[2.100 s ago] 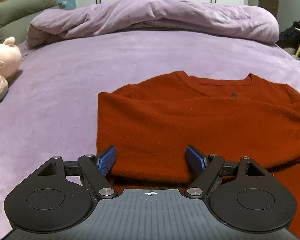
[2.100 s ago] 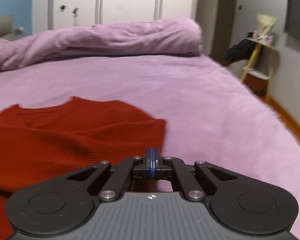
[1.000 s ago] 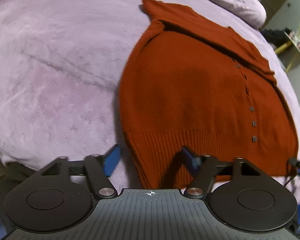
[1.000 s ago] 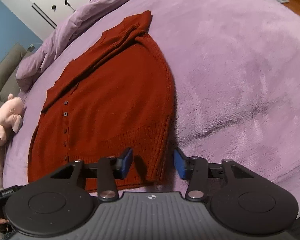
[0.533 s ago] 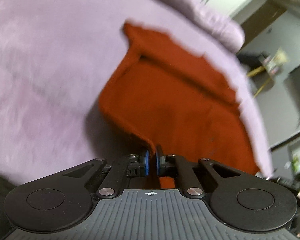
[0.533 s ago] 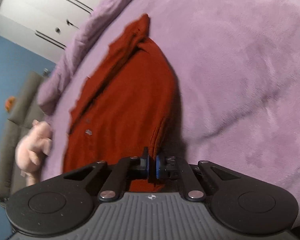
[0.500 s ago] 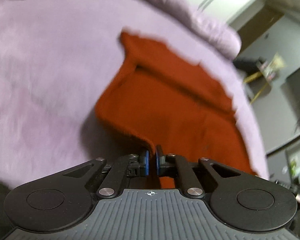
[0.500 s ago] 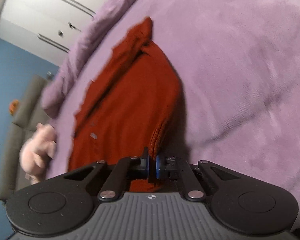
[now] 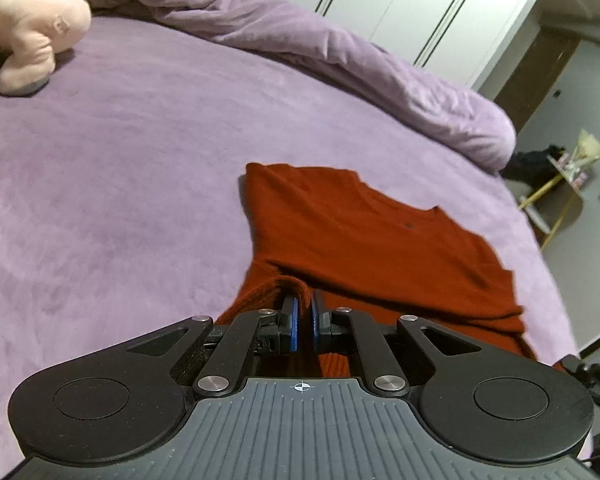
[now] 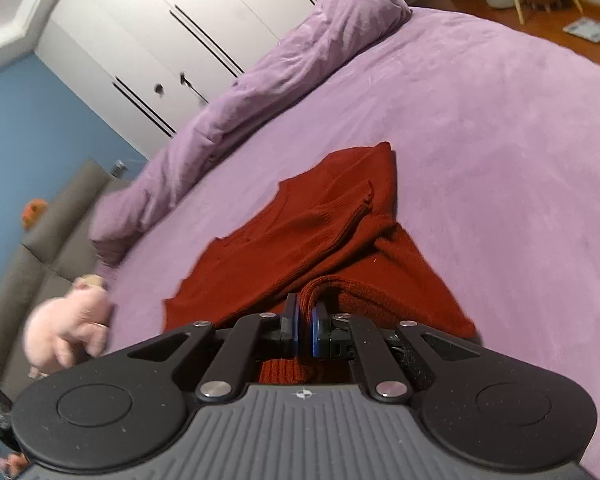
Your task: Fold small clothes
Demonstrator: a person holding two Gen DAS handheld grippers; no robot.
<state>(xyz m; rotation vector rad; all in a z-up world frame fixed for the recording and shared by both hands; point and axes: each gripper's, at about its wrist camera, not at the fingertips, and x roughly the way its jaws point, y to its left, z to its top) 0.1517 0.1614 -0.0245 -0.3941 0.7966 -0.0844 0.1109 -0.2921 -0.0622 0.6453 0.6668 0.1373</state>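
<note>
Left gripper (image 9: 302,322), right gripper (image 10: 304,330): fingers clamp sweater (image 9: 372,236) hem; neckline points away.

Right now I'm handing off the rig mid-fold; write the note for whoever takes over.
Left gripper: shut on the sweater's ribbed hem, left corner.
Right gripper: shut on the hem's right corner.
The sweater lies on the bed, collar at the far end, sleeves already folded in across the body.
Left to do: carry both hem corners forward to the collar, lay them down, release, smooth.
</note>
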